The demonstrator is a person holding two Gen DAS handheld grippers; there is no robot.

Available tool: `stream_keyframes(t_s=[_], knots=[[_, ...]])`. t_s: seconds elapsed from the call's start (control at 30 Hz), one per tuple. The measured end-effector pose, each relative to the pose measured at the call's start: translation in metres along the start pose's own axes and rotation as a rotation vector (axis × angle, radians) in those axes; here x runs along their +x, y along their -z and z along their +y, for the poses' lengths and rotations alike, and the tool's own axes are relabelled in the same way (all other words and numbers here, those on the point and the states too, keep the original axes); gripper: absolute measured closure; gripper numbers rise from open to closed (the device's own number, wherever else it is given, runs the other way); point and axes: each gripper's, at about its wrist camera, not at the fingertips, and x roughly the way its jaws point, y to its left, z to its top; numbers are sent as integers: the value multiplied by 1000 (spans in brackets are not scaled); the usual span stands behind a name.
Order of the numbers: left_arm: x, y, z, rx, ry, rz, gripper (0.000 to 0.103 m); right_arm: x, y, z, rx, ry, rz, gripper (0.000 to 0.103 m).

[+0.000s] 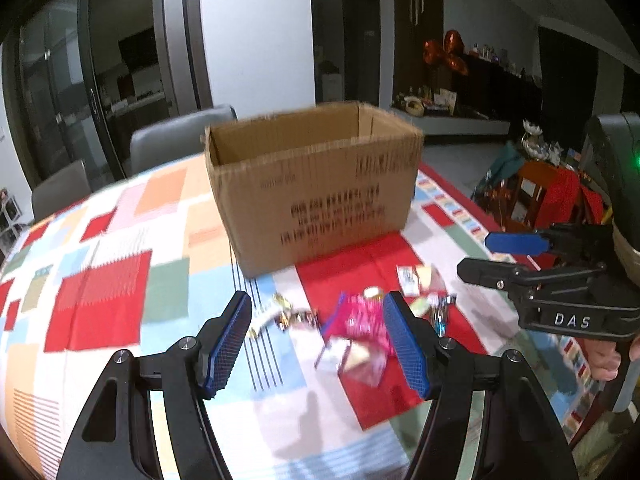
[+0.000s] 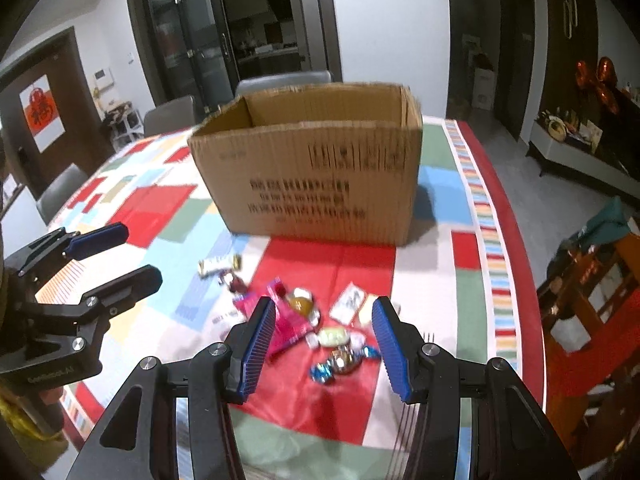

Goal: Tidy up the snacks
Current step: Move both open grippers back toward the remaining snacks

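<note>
You have a plain brown cardboard box on a surface patterned in red, blue, green and white blocks, with a pink packet and blue-wrapped candy.

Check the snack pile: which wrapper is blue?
The twist-wrapped candy nearest the right gripper, its shiny blue ends flaring. The big packet is pink; the other wrappers look white or yellowish.

The cardboard box carries print too blurred to read, and its walls hide its floor.
</note>
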Motion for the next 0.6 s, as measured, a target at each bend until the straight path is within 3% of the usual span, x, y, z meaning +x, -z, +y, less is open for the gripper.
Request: stream_keyframes(t_s=[0.2,0.6], knots=[[16,26,-2,6,37,72,36,10,19,3,-13,23,39,52],[61,49,-2,28,129,192,36,38,43,-4,28,57,122,52]])
